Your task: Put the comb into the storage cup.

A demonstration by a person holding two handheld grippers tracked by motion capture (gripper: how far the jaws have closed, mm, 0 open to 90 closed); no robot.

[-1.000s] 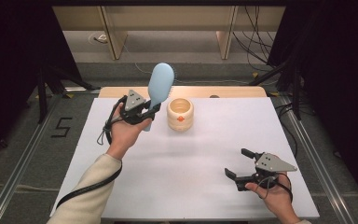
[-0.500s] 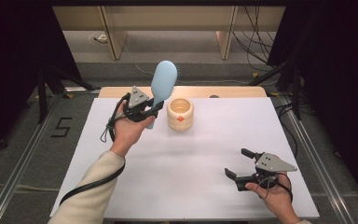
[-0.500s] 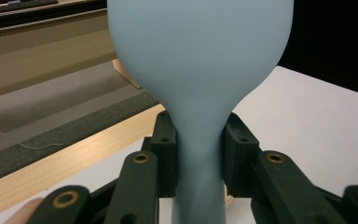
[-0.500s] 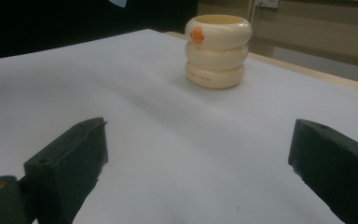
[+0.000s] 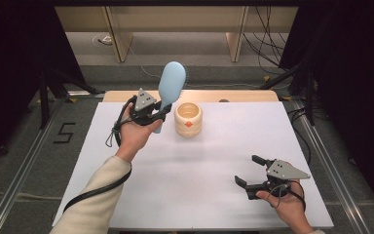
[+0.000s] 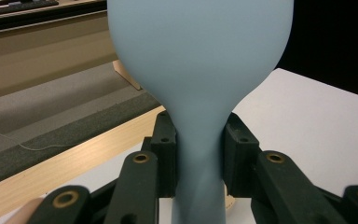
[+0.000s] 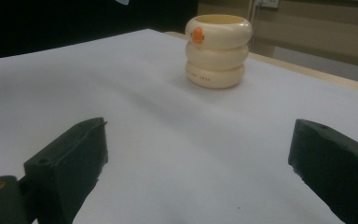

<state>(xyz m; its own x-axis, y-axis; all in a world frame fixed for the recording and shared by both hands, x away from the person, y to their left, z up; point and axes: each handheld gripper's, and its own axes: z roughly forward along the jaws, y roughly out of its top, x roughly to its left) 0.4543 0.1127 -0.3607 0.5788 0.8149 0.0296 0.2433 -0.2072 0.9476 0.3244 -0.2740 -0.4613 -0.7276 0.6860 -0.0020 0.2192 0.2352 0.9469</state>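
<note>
**Brush up and gripped, cup waiting for it**

Nearest the person, the right gripper (image 5: 250,171) sits low over the front right of the white table (image 5: 204,195), jaws spread wide and holding nothing. It looks like it's standing by; from its own view the open jaws frame bare tabletop with the cream ribbed cup (image 7: 218,50) well beyond them.

Moving up the table, here's the action: the left gripper (image 5: 161,113) is raised above the back left of the table, jaws pinching the narrow handle of the pale blue hairbrush (image 5: 170,87). The left gripper view confirms it: both black jaws are pressed against the neck of the hairbrush (image 6: 200,88), one on each side. The brush stands nearly upright, head up and tipped slightly away, handle end pointing down.

Just to the right of it, the cup (image 5: 188,118) stands upright near the far edge, mouth open, apparently empty.

So the pick-up is done, and done securely by the look of it. What's left, I'd judge, is to carry the brush over the cup's mouth, lower the handle in, and let go.
</note>
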